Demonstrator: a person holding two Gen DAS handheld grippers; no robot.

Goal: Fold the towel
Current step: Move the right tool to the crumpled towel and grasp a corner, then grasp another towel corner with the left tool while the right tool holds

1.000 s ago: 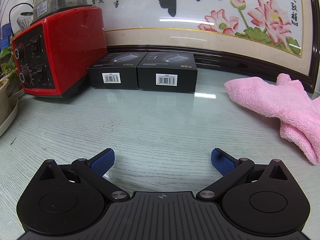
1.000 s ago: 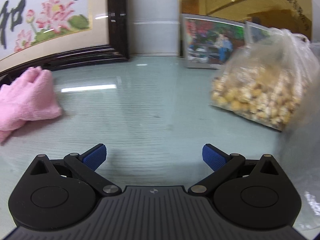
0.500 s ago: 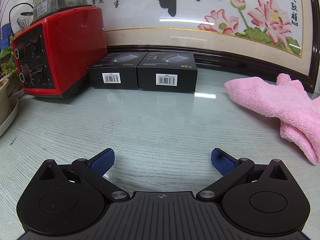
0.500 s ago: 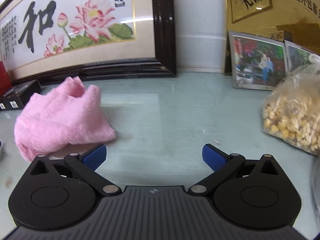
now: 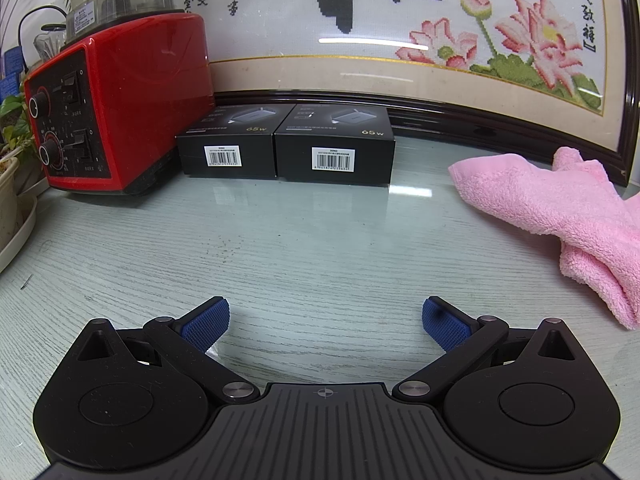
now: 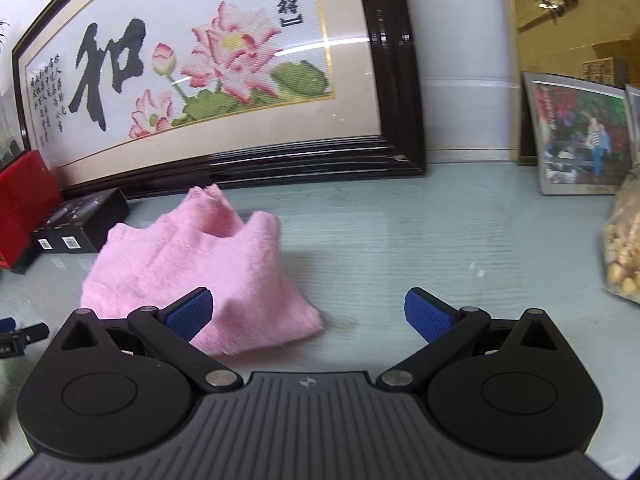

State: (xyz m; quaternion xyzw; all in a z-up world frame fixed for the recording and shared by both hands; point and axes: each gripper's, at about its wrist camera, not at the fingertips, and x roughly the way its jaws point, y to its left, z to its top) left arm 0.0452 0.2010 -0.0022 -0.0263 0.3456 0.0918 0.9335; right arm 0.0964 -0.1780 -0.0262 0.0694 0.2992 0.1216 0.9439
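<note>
Pink towel (image 6: 192, 268) — fluffy, fleecy pile | crumpled and unfolded, bunched into a loose heap with two corners poking upward | lying on the pale wood-grain table (image 6: 400, 240) before the dark picture frame (image 6: 240, 160) | seen from the left wrist view, one rolled end (image 5: 600, 276) trails toward the near edge — nothing gripping it

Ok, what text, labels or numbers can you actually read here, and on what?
"65 w": top of each of the two black cardboard boxes, in gold.
"和": large black stitched character on the dark-framed lotus embroidery.
Small calligraphy columns on the embroidery: not reliably readable.
Barcode stickers on the boxes: digits too small.
Red blender base dial markings: too small.
</note>
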